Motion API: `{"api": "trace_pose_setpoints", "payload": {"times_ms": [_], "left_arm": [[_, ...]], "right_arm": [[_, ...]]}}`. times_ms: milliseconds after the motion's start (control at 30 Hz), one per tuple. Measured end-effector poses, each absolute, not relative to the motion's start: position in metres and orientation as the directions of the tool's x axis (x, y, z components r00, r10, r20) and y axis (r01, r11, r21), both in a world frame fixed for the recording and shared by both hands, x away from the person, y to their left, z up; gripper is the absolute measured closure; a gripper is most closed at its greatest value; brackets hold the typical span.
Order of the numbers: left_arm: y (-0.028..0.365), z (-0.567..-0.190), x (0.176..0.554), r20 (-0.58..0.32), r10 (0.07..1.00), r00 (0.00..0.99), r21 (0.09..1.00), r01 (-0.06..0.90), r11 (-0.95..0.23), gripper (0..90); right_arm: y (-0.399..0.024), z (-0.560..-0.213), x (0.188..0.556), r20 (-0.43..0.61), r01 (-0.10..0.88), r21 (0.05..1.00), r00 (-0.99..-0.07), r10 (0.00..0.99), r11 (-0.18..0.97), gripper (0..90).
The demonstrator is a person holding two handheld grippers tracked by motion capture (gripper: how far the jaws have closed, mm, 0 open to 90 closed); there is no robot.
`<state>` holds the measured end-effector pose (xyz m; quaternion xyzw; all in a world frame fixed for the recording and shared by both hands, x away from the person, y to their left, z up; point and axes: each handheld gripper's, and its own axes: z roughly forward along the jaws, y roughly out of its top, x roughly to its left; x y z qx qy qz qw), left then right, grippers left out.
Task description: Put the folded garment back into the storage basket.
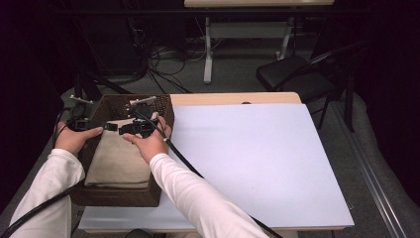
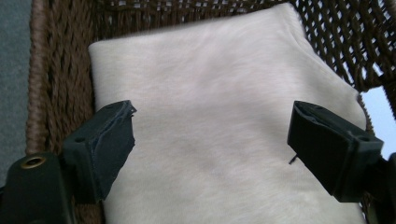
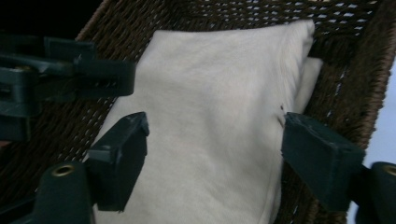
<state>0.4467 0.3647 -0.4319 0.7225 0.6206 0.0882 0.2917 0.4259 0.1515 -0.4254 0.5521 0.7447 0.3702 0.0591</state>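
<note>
Both hand-held grippers [image 1: 111, 127] [image 3: 212, 161] hover, jaws spread, over the folded cloth [image 1: 119, 158].

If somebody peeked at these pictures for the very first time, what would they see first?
Probably the brown woven basket at the table's left edge, with a folded cream cloth lying inside it. Next, the two black grippers, left gripper and right gripper, both held open just above that cloth by hands in white sleeves. The rest of the white tabletop spreads out to the right.
</note>
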Motion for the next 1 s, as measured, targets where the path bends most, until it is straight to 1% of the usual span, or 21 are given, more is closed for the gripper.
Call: {"api": "trace_pose_setpoints", "payload": {"times_ms": [67, 200, 267, 333, 400, 500, 567, 633, 800, 1000], "left_arm": [[0.363, -0.432, 0.447, -0.227, 0.95, 0.214, 0.533, 0.844, -0.063, 12.0], [0.361, -0.431, 0.447, -0.223, 0.951, 0.214, 0.54, 0.839, -0.062, 10.0], [0.36, -0.43, 0.447, -0.226, 0.951, 0.211, 0.542, 0.838, -0.057, 7.4], [0.359, -0.429, 0.447, -0.221, 0.955, 0.2, 0.544, 0.837, -0.05, 3.9], [0.357, -0.428, 0.447, -0.219, 0.957, 0.189, 0.549, 0.835, -0.039, 0.8], [0.356, -0.426, 0.447, -0.212, 0.961, 0.176, 0.547, 0.837, -0.033, 0.4], [0.354, -0.425, 0.446, -0.191, 0.966, 0.173, 0.551, 0.834, -0.04, 0.4], [0.352, -0.422, 0.445, -0.194, 0.963, 0.189, 0.556, 0.83, -0.051, 0.4], [0.347, -0.414, 0.442, -0.166, 0.963, 0.214, 0.578, 0.812, -0.081, 0.4], [0.338, -0.403, 0.437, -0.168, 0.955, 0.245, 0.601, 0.793, -0.097, 0.4]], "right_arm": [[0.151, -0.425, 0.426, 0.314, 0.779, 0.614, -0.388, 0.867, 0.126, 20.7], [0.151, -0.425, 0.424, 0.282, 0.765, 0.62, -0.421, 0.862, 0.171, 18.4], [0.151, -0.424, 0.425, 0.29, 0.761, 0.625, -0.432, 0.854, 0.173, 13.5], [0.149, -0.423, 0.425, 0.266, 0.748, 0.632, -0.453, 0.851, 0.201, 12.9], [0.148, -0.42, 0.424, 0.266, 0.742, 0.639, -0.459, 0.848, 0.201, 9.5], [0.144, -0.415, 0.424, 0.27, 0.73, 0.649, -0.483, 0.833, 0.213, 0.6], [0.143, -0.413, 0.424, 0.249, 0.719, 0.654, -0.497, 0.831, 0.234, 0.0], [0.14, -0.409, 0.424, 0.195, 0.696, 0.671, -0.498, 0.845, 0.256, 0.0], [0.131, -0.401, 0.427, 0.179, 0.688, 0.675, -0.503, 0.846, 0.267, 0.0], [0.118, -0.388, 0.429, 0.135, 0.666, 0.684, -0.515, 0.846, 0.297, 0.0]]}}
